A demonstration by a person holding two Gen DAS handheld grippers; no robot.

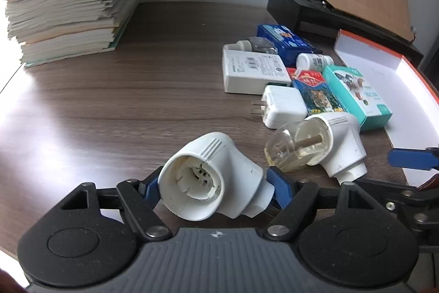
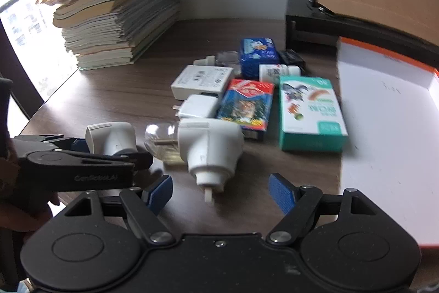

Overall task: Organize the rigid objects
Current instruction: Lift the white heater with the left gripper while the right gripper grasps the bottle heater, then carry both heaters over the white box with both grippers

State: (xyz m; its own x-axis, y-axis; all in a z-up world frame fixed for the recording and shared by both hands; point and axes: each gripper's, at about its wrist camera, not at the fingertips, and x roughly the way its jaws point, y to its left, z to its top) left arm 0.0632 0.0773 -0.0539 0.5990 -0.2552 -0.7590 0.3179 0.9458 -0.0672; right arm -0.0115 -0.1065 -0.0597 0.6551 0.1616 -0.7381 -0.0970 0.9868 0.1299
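Placing step: left gripper (image 1: 216,187) clamps the empty heater (image 1: 208,180); right gripper (image 2: 221,192) gapes; set it beside the bottled heater (image 2: 203,147), near the desk (image 1: 137,100) front edge.

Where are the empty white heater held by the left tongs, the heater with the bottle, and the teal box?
empty white heater (image 1: 219,180): left wrist view, on its body.
heater with the bottle (image 2: 210,144): right wrist view, on its white housing.
teal box (image 2: 311,111): right wrist view, on its top face.

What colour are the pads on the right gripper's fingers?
Blue, on black finger arms. The right wrist view shows the pads best, spread wide apart on the right gripper.
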